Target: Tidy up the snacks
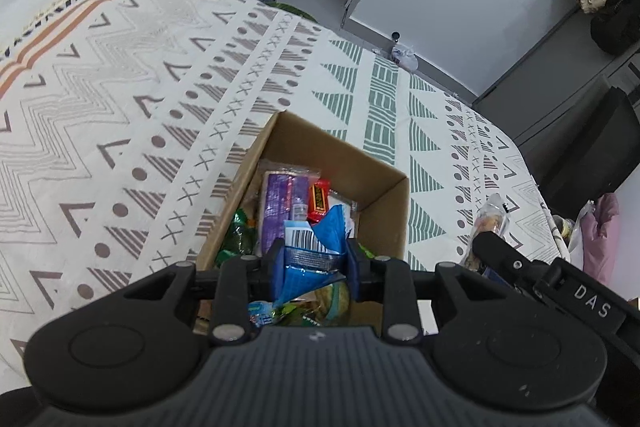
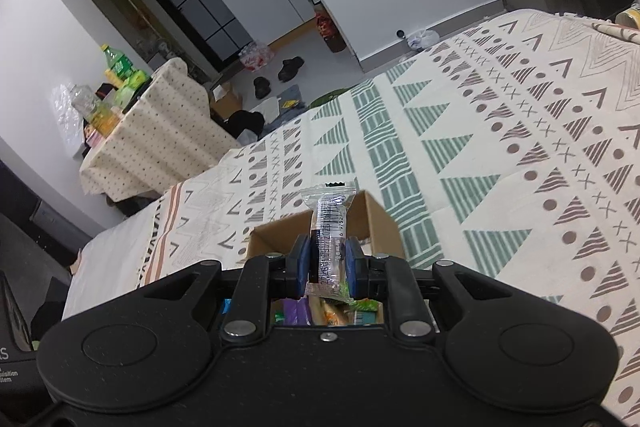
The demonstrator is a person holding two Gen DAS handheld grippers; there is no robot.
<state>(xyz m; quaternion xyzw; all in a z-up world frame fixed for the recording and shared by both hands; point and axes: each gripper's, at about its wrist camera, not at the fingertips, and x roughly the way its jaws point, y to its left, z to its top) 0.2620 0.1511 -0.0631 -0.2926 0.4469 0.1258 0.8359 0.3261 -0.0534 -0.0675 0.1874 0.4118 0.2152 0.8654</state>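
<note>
An open cardboard box stands on the patterned cloth and holds several snack packets, among them a purple one and a red one. My left gripper is shut on a blue snack packet just above the box's near side. My right gripper is shut on a clear-wrapped snack bar, held upright over the same box. That bar and the right gripper's finger also show at the right of the left wrist view.
The patterned tablecloth spreads wide to the left of the box. A side table with bottles stands beyond the far edge. Shoes and a water-bottle pack lie on the floor. A dark cabinet stands at the right.
</note>
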